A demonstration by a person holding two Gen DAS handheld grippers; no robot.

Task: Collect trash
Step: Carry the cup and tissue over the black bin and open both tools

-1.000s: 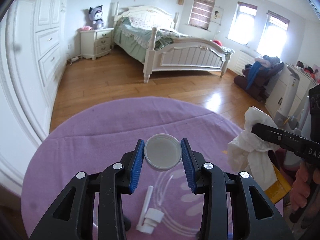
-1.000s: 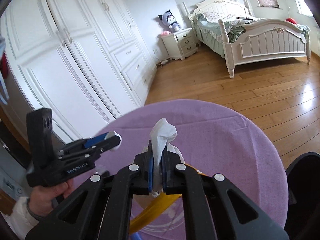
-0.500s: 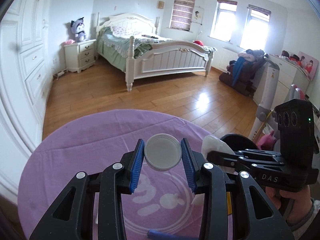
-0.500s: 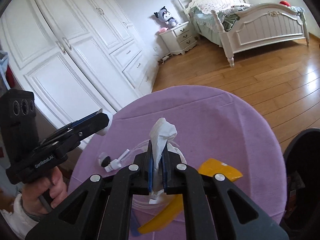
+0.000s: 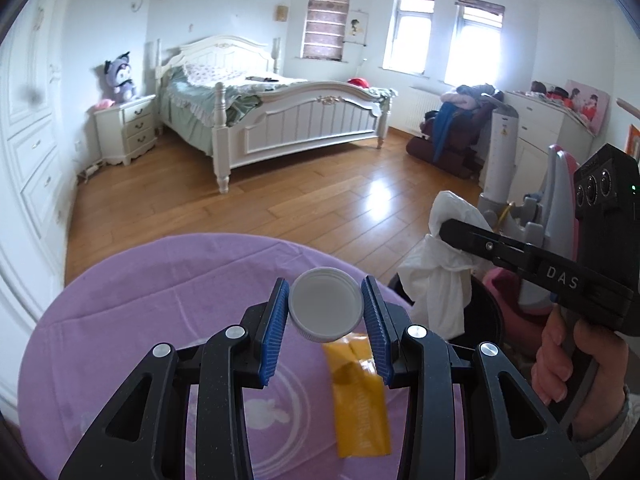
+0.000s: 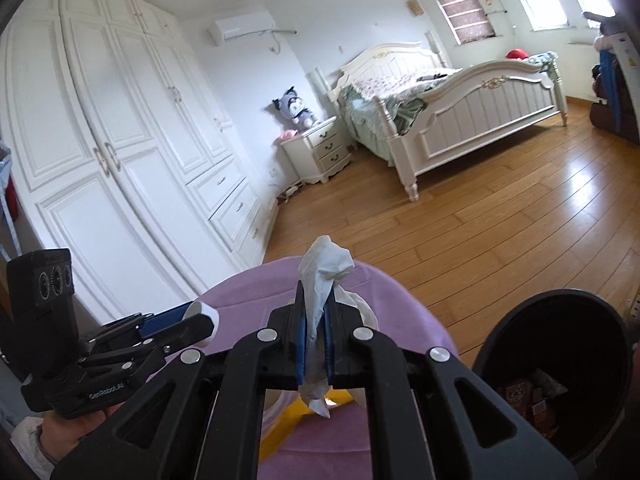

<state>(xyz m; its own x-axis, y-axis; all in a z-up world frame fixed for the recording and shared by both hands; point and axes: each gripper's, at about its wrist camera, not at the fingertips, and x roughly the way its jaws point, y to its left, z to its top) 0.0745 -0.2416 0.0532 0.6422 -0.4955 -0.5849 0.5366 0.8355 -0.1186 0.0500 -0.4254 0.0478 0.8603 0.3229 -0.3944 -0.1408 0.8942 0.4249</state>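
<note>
My left gripper (image 5: 325, 307) is shut on a round white plastic lid (image 5: 326, 307), held above the purple tablecloth (image 5: 140, 312). A yellow wrapper (image 5: 360, 400) lies on the cloth right below it. My right gripper (image 6: 315, 330) is shut on a crumpled white tissue (image 6: 325, 270); from the left wrist view the tissue (image 5: 440, 280) hangs over the black trash bin (image 5: 486, 320) beside the table. In the right wrist view the bin (image 6: 556, 336) stands open at the lower right with some trash inside. The left gripper (image 6: 196, 322) shows at the left there.
The round table's far edge (image 5: 224, 240) drops to a wooden floor (image 5: 304, 204). A white bed (image 5: 280, 120), a nightstand (image 5: 126, 130) and a wall of white wardrobes (image 6: 120, 152) stand beyond. A person's hand (image 5: 572, 364) grips the right tool's handle.
Both grippers have swung to the right across the table, each keeping its load. The white pump nozzle has left the left wrist view; the yellow wrapper and the bin have come in.
</note>
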